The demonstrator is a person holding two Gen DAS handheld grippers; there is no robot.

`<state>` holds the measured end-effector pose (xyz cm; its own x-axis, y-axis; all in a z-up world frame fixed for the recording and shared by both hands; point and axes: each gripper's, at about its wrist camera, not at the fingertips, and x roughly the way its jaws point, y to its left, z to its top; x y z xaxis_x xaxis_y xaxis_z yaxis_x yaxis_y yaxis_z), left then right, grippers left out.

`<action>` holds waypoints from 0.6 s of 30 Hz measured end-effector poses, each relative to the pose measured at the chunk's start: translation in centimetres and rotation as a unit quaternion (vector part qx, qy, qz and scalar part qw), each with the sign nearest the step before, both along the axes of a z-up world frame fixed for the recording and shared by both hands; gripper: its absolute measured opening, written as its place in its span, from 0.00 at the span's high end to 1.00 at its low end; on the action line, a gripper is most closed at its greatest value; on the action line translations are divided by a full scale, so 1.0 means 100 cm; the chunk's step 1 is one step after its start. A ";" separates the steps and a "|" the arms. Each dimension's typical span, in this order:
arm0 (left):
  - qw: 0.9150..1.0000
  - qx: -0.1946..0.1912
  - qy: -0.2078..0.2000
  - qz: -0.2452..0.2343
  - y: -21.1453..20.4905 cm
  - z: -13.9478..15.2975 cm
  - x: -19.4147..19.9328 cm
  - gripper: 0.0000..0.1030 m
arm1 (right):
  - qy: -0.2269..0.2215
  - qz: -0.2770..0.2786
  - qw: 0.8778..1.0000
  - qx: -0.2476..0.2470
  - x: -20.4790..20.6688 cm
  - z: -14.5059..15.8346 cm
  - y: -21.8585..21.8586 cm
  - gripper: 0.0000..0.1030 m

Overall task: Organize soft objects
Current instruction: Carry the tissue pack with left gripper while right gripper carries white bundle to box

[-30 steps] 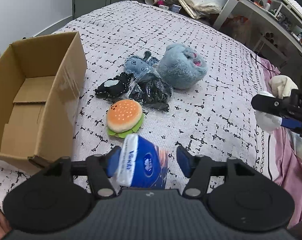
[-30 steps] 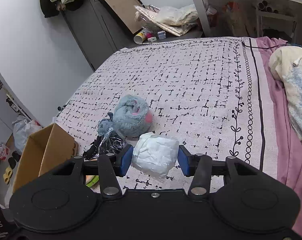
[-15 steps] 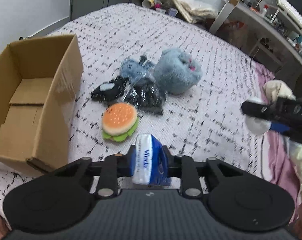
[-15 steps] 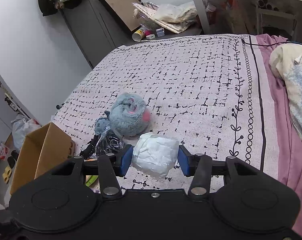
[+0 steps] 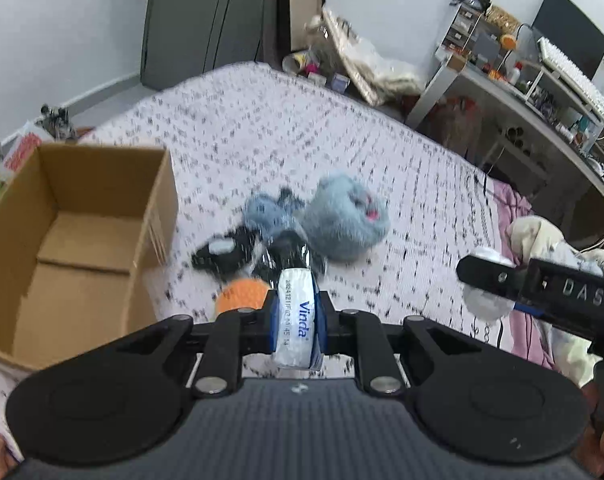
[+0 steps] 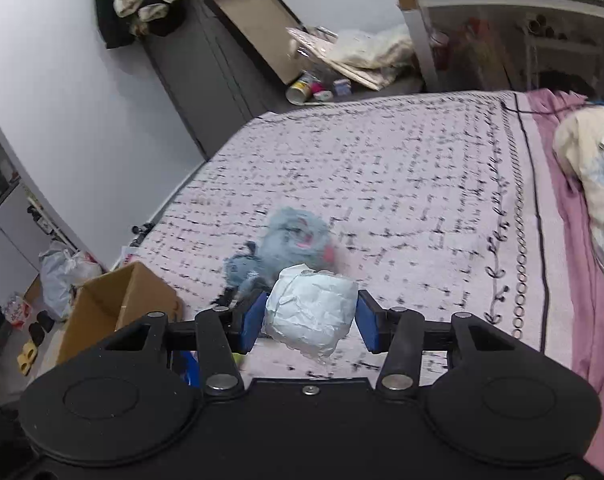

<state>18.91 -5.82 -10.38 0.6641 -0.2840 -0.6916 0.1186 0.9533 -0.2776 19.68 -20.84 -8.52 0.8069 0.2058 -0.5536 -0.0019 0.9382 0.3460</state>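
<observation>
Squeezing the tissue pack [image 5: 296, 316] tight between its fingers, left of them the open box [image 5: 77, 236], the left gripper [image 5: 295, 322] may crush it, while the right gripper [image 6: 308, 316] pinches a white bundle [image 6: 312, 312].

A white wrapped bundle [image 6: 310, 313] is clamped in the right claw [image 6: 310, 321] — above the bed [image 6: 422, 184], just in front of the blue plush [image 6: 297, 240].

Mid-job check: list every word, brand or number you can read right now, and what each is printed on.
"Vinda": tissue pack clamped in the left tongs.
Printed number line beside it on the same pack: starts "202", the rest too blurred to read.
"DAS": body of the right tongs, seen from the left wrist view.
White wrapped bundle in the right tongs: no print visible.
Cardboard box: no legible print.
</observation>
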 end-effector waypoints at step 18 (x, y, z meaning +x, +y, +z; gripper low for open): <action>0.994 -0.045 -0.073 0.063 0.067 0.040 0.009 0.83 | -0.065 0.013 0.998 -0.019 -0.005 0.049 0.051 0.54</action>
<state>19.85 0.85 -6.39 0.7904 -0.2480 -0.5602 0.0449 0.9354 -0.3507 19.15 -15.77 -3.65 0.8672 0.2085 -0.4523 -0.0692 0.9498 0.3052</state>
